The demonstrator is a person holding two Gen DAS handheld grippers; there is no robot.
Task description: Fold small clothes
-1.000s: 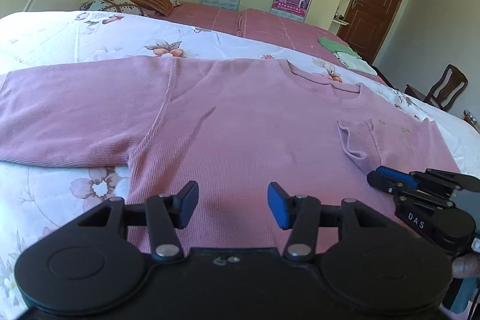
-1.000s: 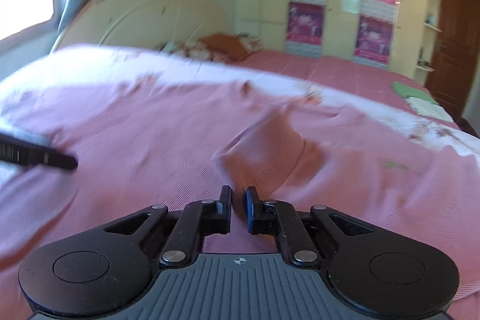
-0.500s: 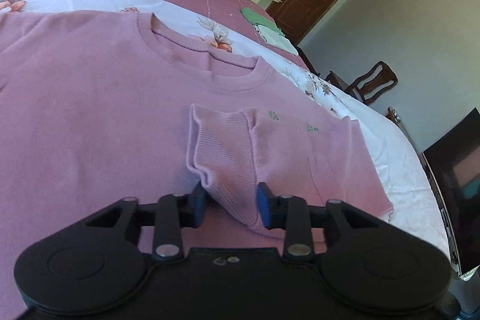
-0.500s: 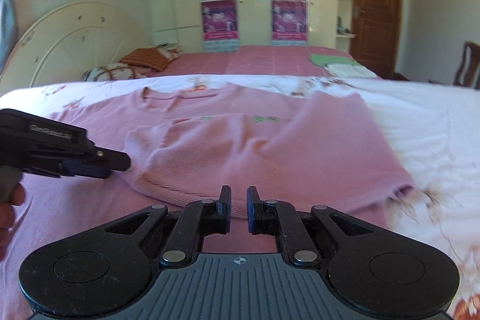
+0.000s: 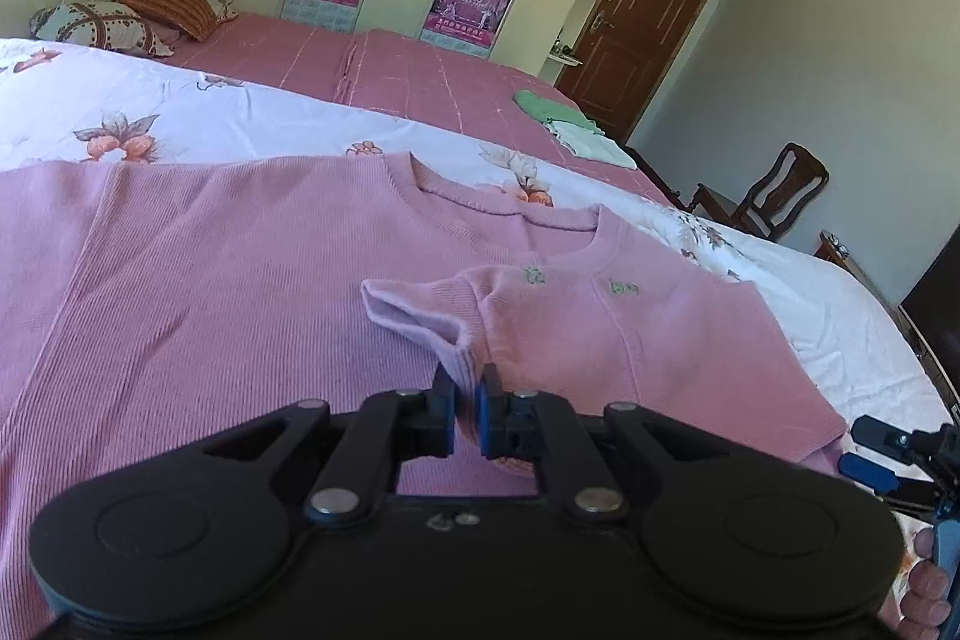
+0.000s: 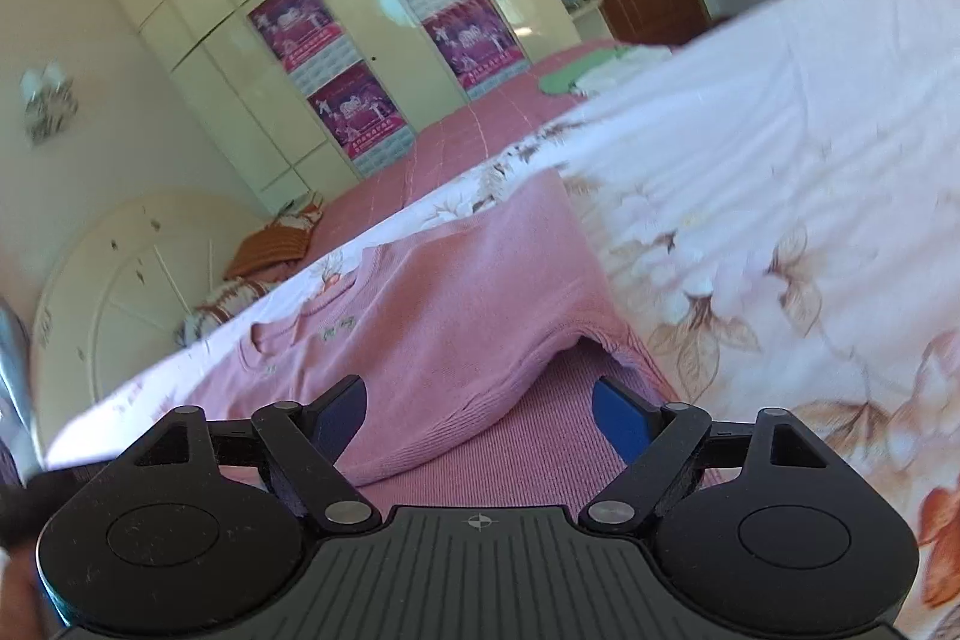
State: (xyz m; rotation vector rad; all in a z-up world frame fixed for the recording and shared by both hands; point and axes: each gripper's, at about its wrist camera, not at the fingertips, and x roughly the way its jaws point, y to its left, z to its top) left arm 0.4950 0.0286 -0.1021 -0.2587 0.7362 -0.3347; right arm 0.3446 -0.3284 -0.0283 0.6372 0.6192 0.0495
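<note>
Pink sweater (image 5: 198,280) flat on floral sheet (image 5: 252,118), right sleeve folded across chest. Left gripper (image 5: 463,409) clamped on cuff (image 5: 456,349). Right gripper (image 6: 477,403) just opened wide over near hem, pads clear of the knit.

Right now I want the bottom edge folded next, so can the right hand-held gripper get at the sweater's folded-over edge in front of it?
Probably yes. The right hand-held gripper has just opened, nothing between its pads, and the pink sweater has its folded-over edge right ahead with nothing in the way. The left hand-held gripper pinches the cuff elsewhere.
</note>
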